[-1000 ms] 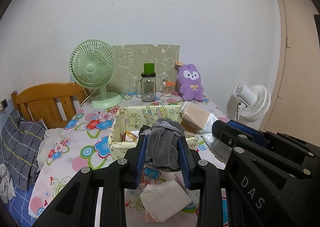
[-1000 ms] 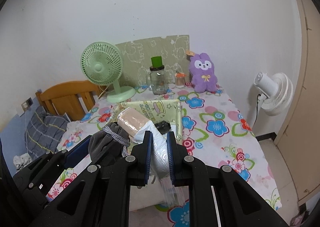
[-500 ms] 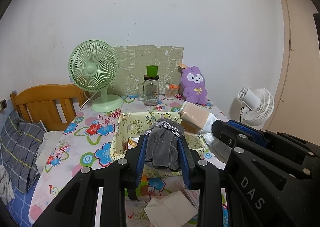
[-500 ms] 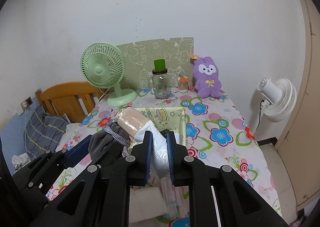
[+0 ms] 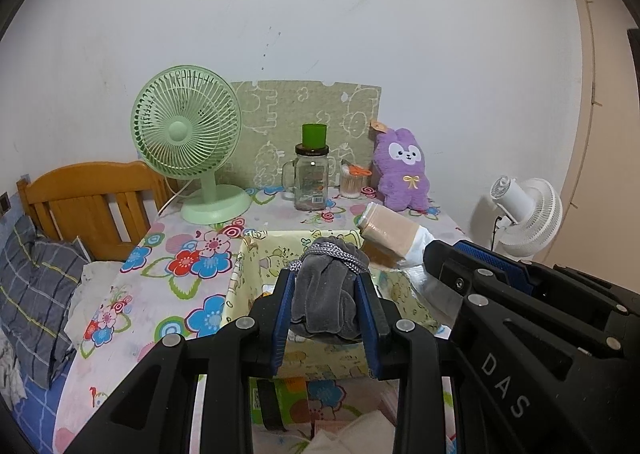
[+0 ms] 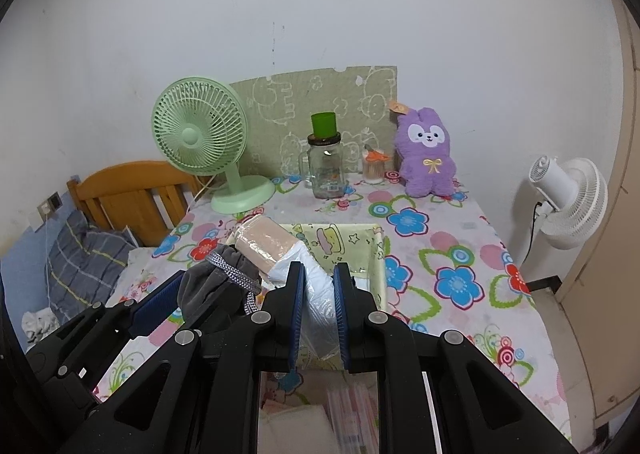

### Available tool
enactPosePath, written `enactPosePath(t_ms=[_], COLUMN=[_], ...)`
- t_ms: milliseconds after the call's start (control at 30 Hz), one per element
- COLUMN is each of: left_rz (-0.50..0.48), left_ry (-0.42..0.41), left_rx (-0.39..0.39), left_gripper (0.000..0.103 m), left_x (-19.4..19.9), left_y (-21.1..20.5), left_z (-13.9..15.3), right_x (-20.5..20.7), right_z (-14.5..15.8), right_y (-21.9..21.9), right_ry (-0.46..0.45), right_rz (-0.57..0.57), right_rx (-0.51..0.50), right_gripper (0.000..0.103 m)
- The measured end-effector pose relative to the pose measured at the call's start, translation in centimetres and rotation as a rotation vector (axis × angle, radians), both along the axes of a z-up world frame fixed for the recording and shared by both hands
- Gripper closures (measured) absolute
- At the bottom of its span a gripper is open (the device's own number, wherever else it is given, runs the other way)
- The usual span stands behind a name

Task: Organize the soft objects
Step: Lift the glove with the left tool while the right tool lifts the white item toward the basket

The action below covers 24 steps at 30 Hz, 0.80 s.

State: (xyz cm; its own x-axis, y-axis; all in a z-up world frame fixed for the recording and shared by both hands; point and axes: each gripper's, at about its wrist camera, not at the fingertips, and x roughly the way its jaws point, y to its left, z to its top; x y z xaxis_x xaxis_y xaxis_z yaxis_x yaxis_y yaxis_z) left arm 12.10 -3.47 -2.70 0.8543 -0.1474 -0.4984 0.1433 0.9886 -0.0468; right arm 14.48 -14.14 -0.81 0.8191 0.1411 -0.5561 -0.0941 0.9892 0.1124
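Grippers loaded, both hovering at the yellow fabric bin (image 5: 256, 262).

On the left you have the grey socks bundle (image 5: 326, 294) clamped between the blue pads of your left gripper (image 5: 325, 318), hanging just over the bin's near wall; to its right, your right gripper (image 6: 319, 318) is squeezed tight on the clear bag of the beige roll packet (image 6: 266, 244), whose roll end sticks out over the bin's left rim. Neither item is in the bin yet, so judging by this, the carry looks nearly done and both drops remain, while a folded white cloth (image 5: 356, 436) lies on the surface below you. Both grippers point forward and tilt downward, side by side, left one slightly ahead of the right.
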Motion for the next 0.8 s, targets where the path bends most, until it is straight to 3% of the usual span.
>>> enactPosePath(t_ms=[800], left_rz=[0.006], left_ry=[0.079], left_rx=[0.013], left_gripper=[0.072], left_x=[7.3], left_y=[1.1], left_z=[-3.0], right_x=[7.5], right_z=[-3.5], right_y=[0.9], right_ry=[0.085], right_rz=[0.029], right_rx=[0.046], right_gripper=[0.086])
